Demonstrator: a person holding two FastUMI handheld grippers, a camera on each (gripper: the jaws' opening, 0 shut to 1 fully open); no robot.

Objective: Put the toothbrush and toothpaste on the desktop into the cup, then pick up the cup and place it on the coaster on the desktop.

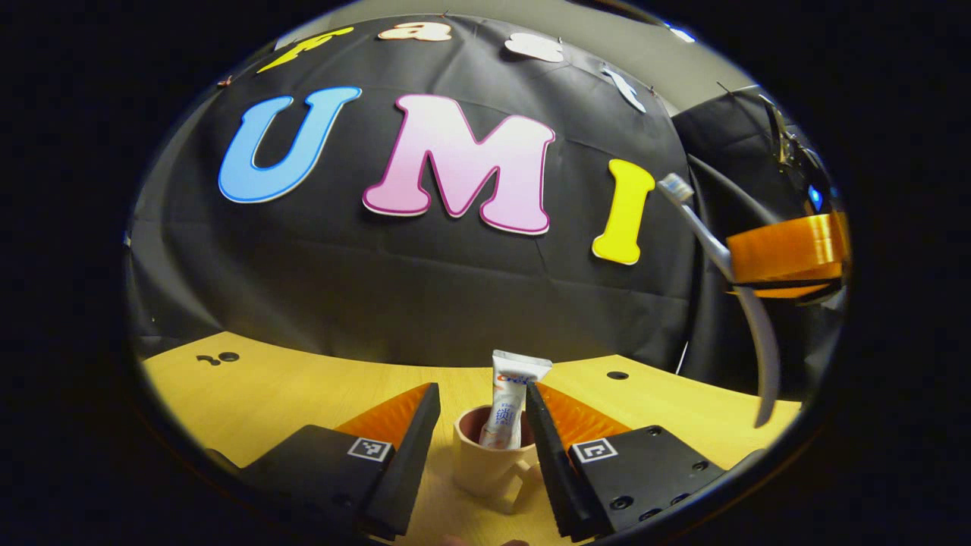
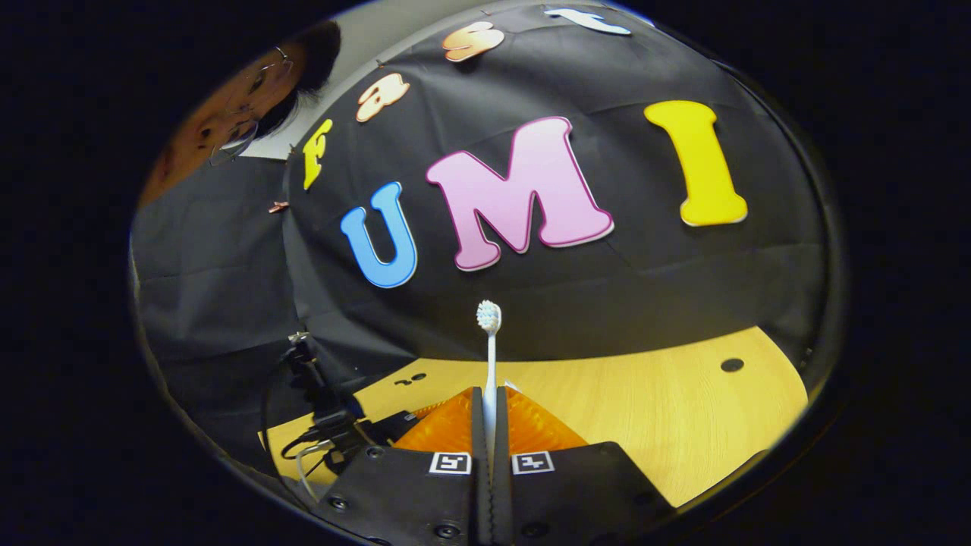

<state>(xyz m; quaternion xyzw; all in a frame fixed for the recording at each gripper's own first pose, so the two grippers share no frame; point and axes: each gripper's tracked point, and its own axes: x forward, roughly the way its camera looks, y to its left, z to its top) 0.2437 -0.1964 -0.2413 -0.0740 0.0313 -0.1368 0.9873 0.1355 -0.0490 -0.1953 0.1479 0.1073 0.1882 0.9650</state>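
The toothpaste (image 1: 510,394) already stands in the cup (image 1: 489,459), so 1 of the 2 items looks done. It is a white tube with a flat crimped end pointing up and small print on its face, leaning slightly against the cup's far rim, with its lower part hidden inside. The cup is pale beige with a dark reddish inside and a handle facing the camera; it sits upright on the wooden desktop (image 1: 303,394), between the fingers of the left gripper (image 1: 479,425).

That left gripper is spread wide and grips nothing: its 2 black fingers flank the cup, the right one close to the tube and rim, though I cannot tell whether it touches.

The toothbrush (image 2: 489,356) is not yet in the cup. In the right gripper view it rises straight up from between the fingers of the right gripper (image 2: 490,417), which are closed tight on its white handle, bristle head on top. In the left gripper view the same brush (image 1: 747,318) hangs in the air well to the right of the cup and above the desktop, handle end pointing down, held by the orange-bodied right gripper (image 1: 785,262).

By my reading, what is left is lowering the brush into the cup, then lifting the cup onto the coaster. A person's dark clothing (image 2: 220,250) is at the left of the right gripper view.
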